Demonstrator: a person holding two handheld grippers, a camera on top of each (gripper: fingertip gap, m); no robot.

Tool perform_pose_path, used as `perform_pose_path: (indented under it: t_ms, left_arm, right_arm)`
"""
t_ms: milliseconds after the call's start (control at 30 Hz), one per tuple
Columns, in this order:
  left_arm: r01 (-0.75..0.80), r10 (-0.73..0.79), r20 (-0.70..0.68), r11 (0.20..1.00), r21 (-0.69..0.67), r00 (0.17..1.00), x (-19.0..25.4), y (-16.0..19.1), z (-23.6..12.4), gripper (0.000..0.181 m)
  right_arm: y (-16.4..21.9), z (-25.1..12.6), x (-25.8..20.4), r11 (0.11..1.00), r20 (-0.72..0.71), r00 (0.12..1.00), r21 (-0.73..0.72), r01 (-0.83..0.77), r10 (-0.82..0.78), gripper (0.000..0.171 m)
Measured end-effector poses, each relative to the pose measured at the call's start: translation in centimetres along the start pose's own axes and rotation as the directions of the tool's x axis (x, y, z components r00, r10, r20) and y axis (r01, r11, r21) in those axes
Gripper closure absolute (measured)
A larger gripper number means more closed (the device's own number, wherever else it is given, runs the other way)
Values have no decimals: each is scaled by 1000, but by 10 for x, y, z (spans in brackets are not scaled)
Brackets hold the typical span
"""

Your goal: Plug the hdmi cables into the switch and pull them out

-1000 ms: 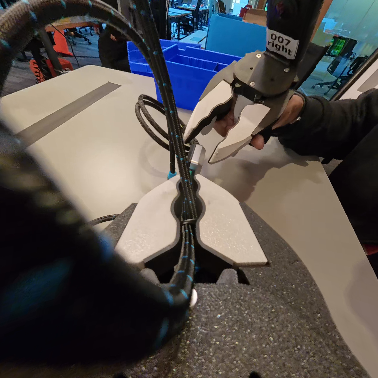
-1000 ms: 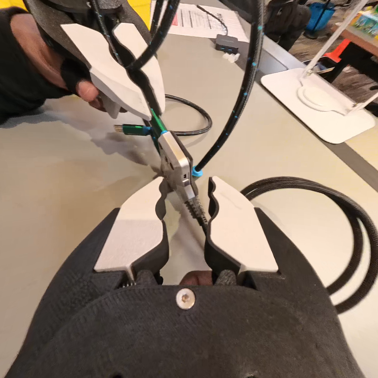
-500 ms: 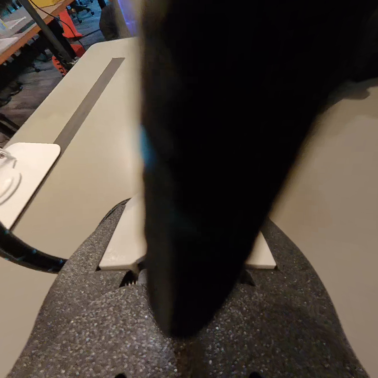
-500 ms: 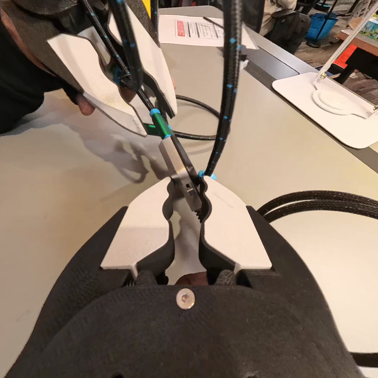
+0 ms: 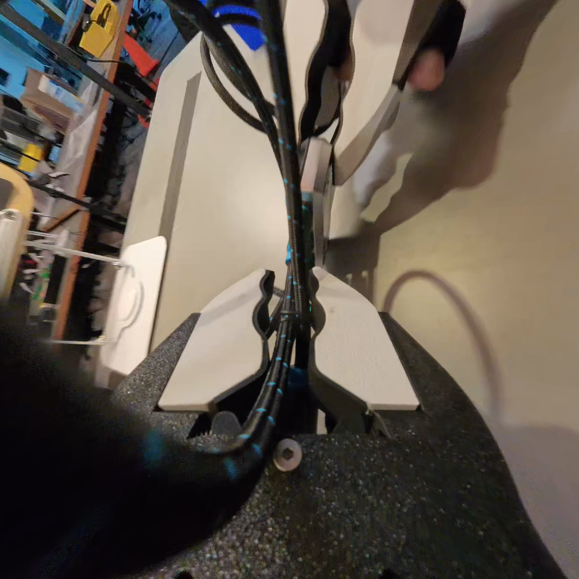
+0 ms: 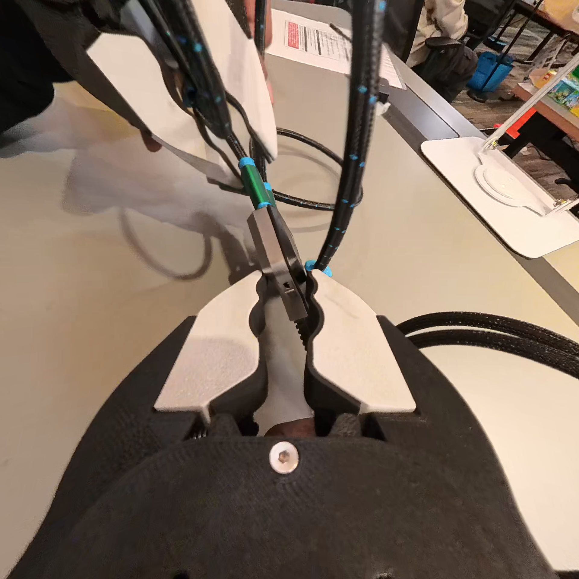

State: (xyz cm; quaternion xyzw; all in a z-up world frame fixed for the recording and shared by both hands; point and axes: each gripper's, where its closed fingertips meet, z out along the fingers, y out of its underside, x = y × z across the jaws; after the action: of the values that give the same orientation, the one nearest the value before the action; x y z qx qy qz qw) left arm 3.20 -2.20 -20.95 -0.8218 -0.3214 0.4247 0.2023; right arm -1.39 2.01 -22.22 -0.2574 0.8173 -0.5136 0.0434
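right gripper [image 6: 285, 279] clenched on the silver switch [image 6: 274, 250], pinched edge-on between the tips, held above the table [image 6: 407, 250]. green plug [image 6: 257, 188] with blue collars seated in the switch's far end; second black braided cable [image 6: 354, 156] with blue flecks rises from a blue collar at the right fingertip. left gripper [image 5: 289, 282] has its jaws a little apart with the bundle of braided hdmi cables [image 5: 293, 316] running through the gap; cannot tell if it grips them or they just pass through.

surface: pale beige table with a grey strip [image 6: 423, 112] along the far edge, cable loops lying on it. white lamp base [image 6: 501, 194] at the right side, printed sheet [image 6: 316, 40] farther back.

right view only: a seated person behind the table, blue bin on the floor, coiled black cable at right. left view only: shelving with blue, yellow and red items beyond the table, the switch seen edge-on, motion blur all over.
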Motion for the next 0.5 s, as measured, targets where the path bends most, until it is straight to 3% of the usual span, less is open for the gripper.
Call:
perform_pose_path:
  t_ms: [133, 500]
  left_arm:
    - [-79, 80, 35, 997, -25, 996, -2, 2, -1, 158]
    - [68, -65, -112, 997, 29, 992, 14, -7, -8, 145]
  right_arm:
    - [0, 0, -1, 1000, -4, 1000, -9, 28, -28, 149]
    - [-3, -8, -11, 998, 89, 994, -15, 59, -58, 151]
